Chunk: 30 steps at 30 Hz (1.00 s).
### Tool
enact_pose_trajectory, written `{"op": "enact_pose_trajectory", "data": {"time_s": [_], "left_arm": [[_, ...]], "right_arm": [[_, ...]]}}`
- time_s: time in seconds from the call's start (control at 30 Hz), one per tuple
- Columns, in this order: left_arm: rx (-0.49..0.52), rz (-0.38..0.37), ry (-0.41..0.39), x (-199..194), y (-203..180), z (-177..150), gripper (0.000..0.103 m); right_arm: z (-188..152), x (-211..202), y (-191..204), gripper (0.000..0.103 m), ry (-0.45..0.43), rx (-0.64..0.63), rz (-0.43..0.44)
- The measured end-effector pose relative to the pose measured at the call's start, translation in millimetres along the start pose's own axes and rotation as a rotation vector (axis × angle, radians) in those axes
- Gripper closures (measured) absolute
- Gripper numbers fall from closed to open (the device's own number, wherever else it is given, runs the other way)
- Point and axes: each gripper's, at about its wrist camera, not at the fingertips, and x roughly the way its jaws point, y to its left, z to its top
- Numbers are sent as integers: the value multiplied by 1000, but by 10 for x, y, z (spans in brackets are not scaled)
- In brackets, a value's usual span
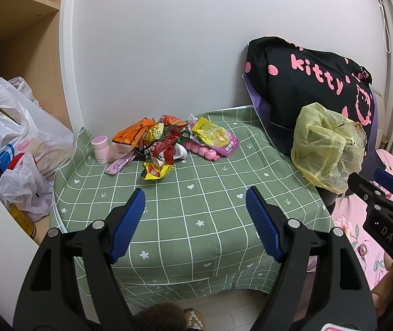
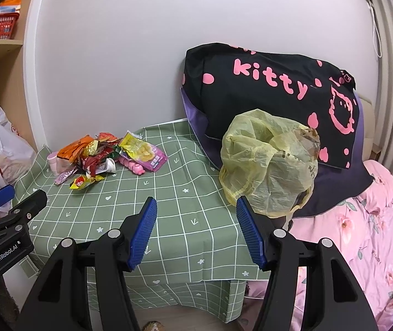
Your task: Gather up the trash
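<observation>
A green checked tablecloth (image 1: 196, 193) is covering the small table, and a black pillow (image 2: 273, 82) with pink lettering is leaning against the wall at its right edge, above pink floral bedding (image 2: 361, 234). A yellowish plastic bag (image 2: 268, 165) is sitting at the table's right side, just in front of the pillow. The left gripper (image 1: 195, 201) is hovering over the near half of the cloth, jaws spread wide and holding nothing; the right gripper (image 2: 196, 209) is doing likewise — its right finger is showing just beside the bag's lower edge. The trash — a pile of snack wrappers (image 1: 166, 140) — is lying at the far left of the table, a small pink cup (image 1: 100, 149) standing beside it
</observation>
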Motion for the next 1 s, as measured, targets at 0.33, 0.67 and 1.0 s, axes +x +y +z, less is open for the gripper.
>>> {"op": "enact_pose_trajectory", "data": {"time_s": [0.33,0.67,1.0], "left_arm": [[-1,0,-2,1,-4,-1,31],[-2,-2,-1,3,2,1,31],[-2,-1,-1,4,2,3,31]], "right_arm": [[-16,-7,-19,47,-1,5,0],[-25,-7,-31,47,0,6,1],[-27,1,-36,47,2,7,1]]}}
